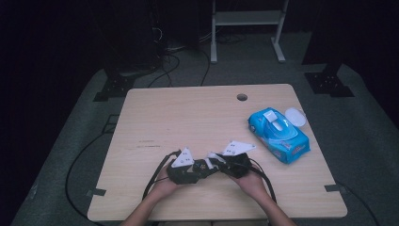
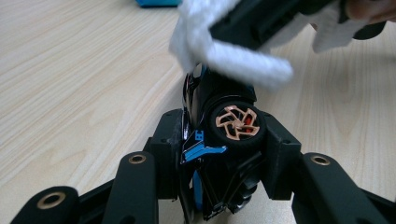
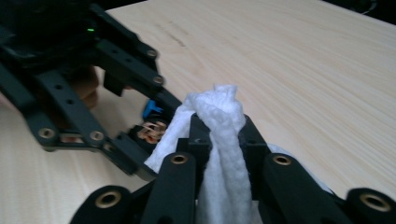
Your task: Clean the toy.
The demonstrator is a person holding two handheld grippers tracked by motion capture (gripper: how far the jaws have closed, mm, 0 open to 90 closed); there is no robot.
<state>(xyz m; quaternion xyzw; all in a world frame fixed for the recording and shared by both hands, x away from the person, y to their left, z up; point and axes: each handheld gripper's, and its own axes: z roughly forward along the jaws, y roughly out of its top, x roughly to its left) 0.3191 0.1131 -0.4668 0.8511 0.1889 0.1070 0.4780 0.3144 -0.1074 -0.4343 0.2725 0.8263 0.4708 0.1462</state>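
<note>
Near the front edge of the light wooden worktop (image 1: 197, 117), two hand-held tools meet. The left tool (image 2: 219, 140) is closed on a small black toy car (image 2: 219, 163), which sits clamped between its jaws with a copper-spoked wheel (image 2: 236, 122) facing the camera and blue trim beside it. The right tool (image 3: 219, 130) is clamped on a bunched white wipe (image 3: 219, 140), which stands up between its jaws and hangs down behind them. In the left gripper view the wipe (image 2: 243, 65) lies just above the car's upper end, touching or nearly touching it; contact cannot be confirmed. In the high view the left tool (image 1: 186, 169) and right tool (image 1: 230, 162) are tip to tip, each held by a hand (image 1: 164, 186) entering from the bottom edge.

Well apart, at the right side of the worktop, lies a blue pack of wet wipes (image 1: 278, 135) with its white flip lid (image 1: 295, 116) open. Printing on the pack is too small to read. A round cable hole (image 1: 242, 97) lies near the far edge.
</note>
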